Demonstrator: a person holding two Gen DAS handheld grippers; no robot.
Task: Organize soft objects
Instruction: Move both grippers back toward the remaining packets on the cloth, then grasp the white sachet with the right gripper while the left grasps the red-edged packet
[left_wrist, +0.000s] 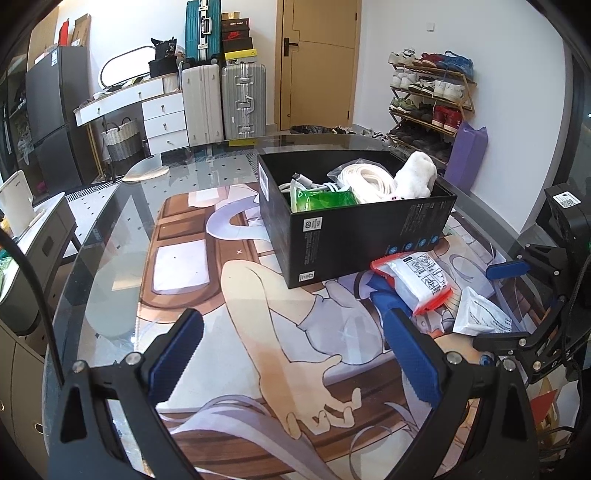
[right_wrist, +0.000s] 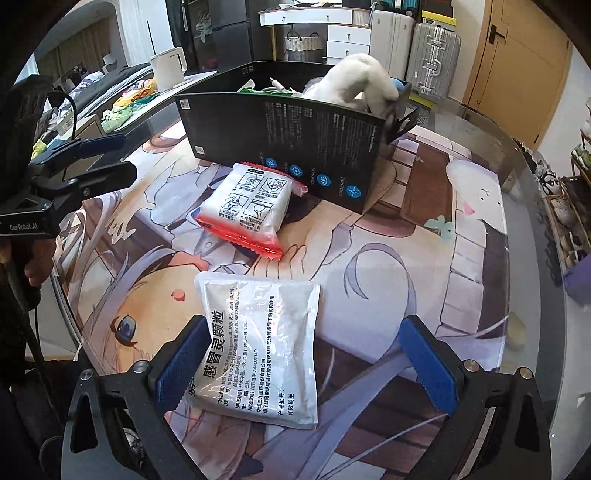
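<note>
- Left gripper (left_wrist: 291, 354): jaws spread, empty, above the mat.
- Right gripper (right_wrist: 306, 363): jaws spread, straddling white sachet (right_wrist: 260, 350) on the mat.
- Red-edged packet (right_wrist: 247, 206) rests against black box (right_wrist: 295, 144); plush toy (right_wrist: 356, 79) inside the box.

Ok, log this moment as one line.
left gripper: open, empty | right gripper: open, over silver sachet | red-edged packet: on mat beside black box | plush toy: in box

Plush toy (right_wrist: 360, 79) blurred, half-hidden.

Between the right gripper's (right_wrist: 306, 363) fingers, the white sachet (right_wrist: 258, 354) reads "感冒灵颗粒"; the left gripper's (right_wrist: 96, 155) body reads "GenRobot.AI".
</note>
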